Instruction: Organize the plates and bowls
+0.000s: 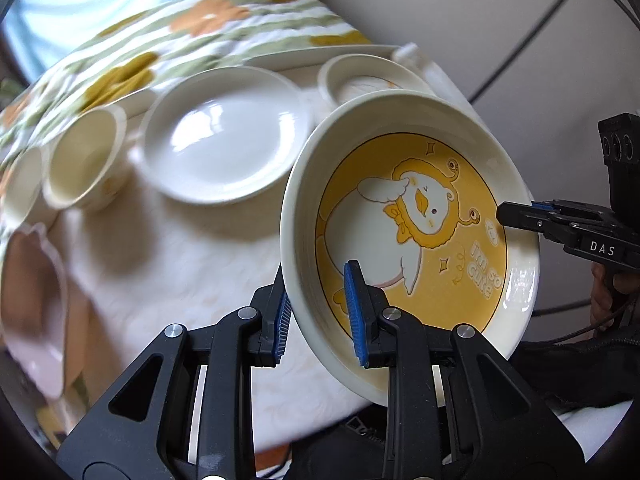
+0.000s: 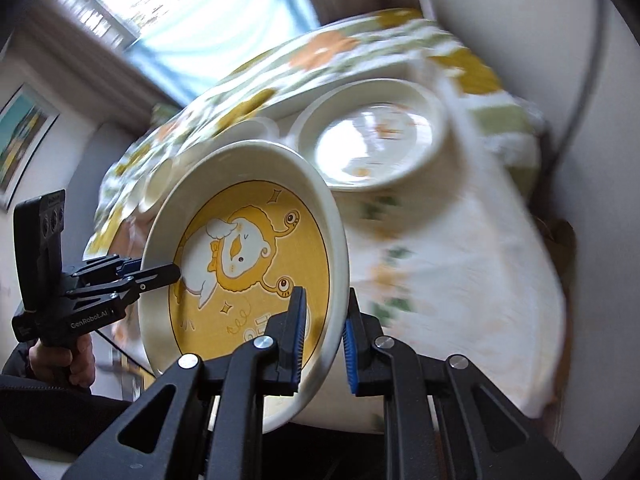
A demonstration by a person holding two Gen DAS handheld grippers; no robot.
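A cream plate with a yellow duck picture (image 1: 420, 216) is held tilted above the table; it also shows in the right wrist view (image 2: 248, 256). My left gripper (image 1: 320, 312) is shut on its near rim. My right gripper (image 2: 324, 340) is shut on the opposite rim, and shows in the left wrist view (image 1: 516, 216). My left gripper also shows in the right wrist view (image 2: 160, 274). A plain white plate (image 1: 224, 136), a cream bowl (image 1: 84, 160) and a shallow patterned dish (image 1: 368, 80) rest on the table.
The table has a white cloth (image 1: 180, 264) with a floral cloth (image 1: 160, 40) behind. A pink dish (image 1: 36, 308) lies at the left edge. Another small bowl (image 1: 20, 188) sits left of the cream bowl. A wall (image 1: 480, 20) is close on the right.
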